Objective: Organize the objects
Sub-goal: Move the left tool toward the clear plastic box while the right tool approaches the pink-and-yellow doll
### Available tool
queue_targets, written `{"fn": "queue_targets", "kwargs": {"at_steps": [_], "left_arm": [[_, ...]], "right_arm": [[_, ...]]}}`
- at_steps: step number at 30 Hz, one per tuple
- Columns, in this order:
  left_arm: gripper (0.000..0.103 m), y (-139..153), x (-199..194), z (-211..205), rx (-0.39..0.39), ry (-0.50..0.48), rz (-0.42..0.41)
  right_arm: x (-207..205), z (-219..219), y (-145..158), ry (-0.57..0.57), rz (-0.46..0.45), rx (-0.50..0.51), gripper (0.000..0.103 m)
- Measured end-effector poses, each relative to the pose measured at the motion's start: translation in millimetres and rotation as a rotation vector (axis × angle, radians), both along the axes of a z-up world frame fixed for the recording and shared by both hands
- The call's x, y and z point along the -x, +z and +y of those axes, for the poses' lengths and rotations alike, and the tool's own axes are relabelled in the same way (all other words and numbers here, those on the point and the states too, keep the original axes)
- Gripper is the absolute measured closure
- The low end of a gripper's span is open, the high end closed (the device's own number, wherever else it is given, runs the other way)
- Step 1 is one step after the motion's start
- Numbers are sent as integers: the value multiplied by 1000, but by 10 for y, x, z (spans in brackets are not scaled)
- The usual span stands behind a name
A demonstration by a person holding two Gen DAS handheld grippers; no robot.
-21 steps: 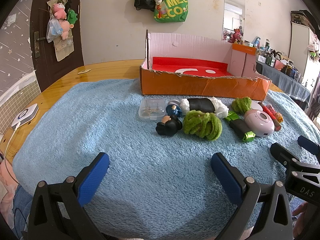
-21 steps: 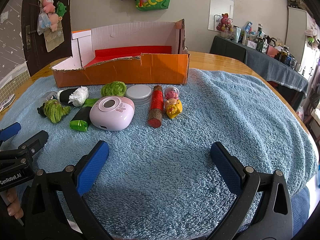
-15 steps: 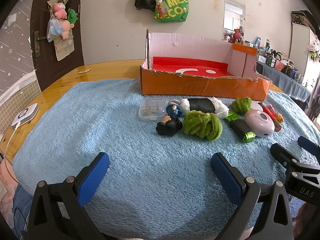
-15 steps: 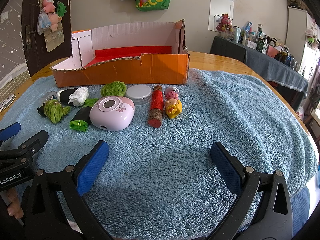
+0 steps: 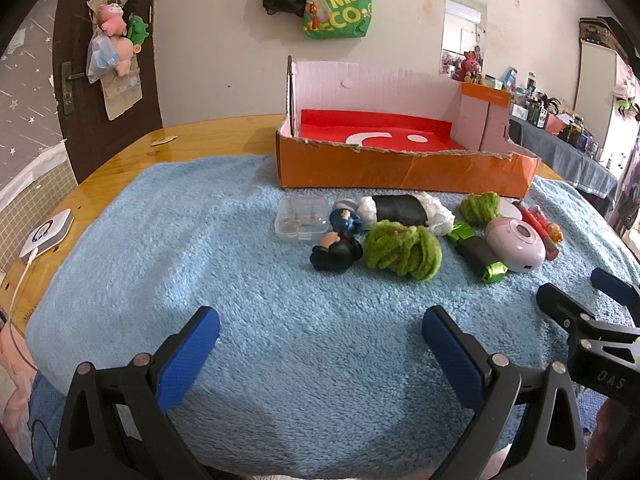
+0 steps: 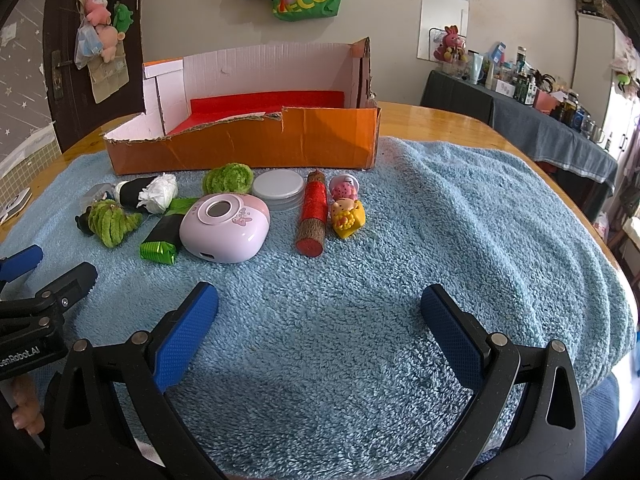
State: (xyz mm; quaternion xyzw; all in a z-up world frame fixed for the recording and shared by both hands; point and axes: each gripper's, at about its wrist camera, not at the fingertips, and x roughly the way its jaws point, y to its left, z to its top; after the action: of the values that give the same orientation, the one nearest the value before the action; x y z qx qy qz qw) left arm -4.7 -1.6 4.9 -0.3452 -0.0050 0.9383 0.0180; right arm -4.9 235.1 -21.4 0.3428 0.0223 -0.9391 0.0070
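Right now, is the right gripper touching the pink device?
Apart. The right wrist view shows the right gripper with jaws open over bare blue towel, a clear strip of it separating them from the pink device.

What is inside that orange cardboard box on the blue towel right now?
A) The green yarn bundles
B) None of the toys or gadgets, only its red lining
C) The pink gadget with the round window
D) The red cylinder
B: the orange cardboard box shows only its red lining, while the pink gadget, green yarn bundles and red cylinder all lie on the blue towel in front of it.
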Motion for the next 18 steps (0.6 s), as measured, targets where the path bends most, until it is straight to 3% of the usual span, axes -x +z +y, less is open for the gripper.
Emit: {"fn": "queue_targets", "kwargs": {"at_steps": [18], "left_arm": [[0,391,337,-255,-41,-39,-18]], "right_arm": [[263,191,368,-23,30,6,0]]}}
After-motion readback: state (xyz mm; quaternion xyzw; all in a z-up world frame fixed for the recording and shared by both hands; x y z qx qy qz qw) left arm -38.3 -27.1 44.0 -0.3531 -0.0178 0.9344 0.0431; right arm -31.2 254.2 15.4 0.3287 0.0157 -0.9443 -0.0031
